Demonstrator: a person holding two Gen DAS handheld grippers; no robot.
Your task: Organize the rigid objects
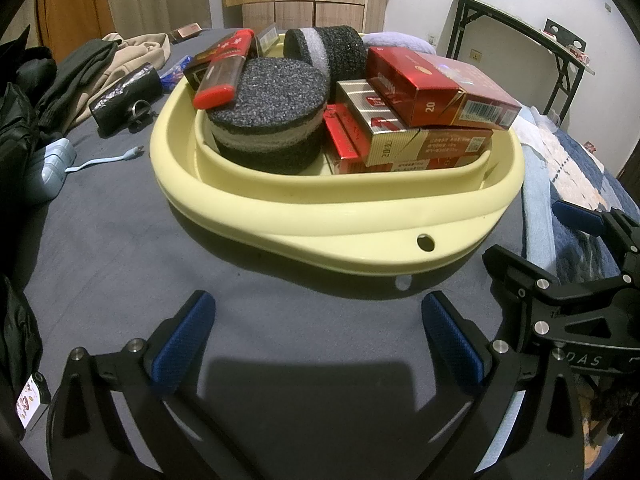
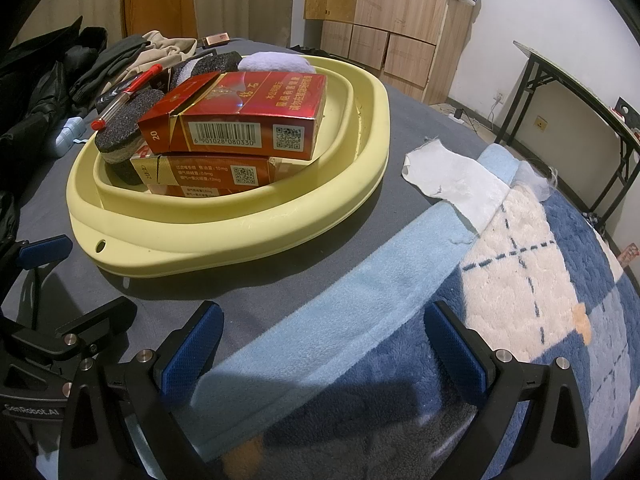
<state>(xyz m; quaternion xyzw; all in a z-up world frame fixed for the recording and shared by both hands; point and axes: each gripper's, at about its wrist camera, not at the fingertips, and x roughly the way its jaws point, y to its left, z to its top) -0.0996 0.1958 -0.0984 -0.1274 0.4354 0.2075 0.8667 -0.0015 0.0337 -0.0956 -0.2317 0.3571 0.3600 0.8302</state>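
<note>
Glossy cigarette boxes (image 1: 440,88), gritty round sponges (image 1: 272,92) in smooth yellow basin (image 1: 320,216); both claws spread, empty

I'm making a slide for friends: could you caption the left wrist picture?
Open left gripper hovers before a yellow basin piled with red cigarette packs and dark foam discs.

A home bedroom: bedsheet (image 1: 120,248), fleece blanket (image 2: 520,280), wooden wardrobe (image 2: 400,20).
</note>
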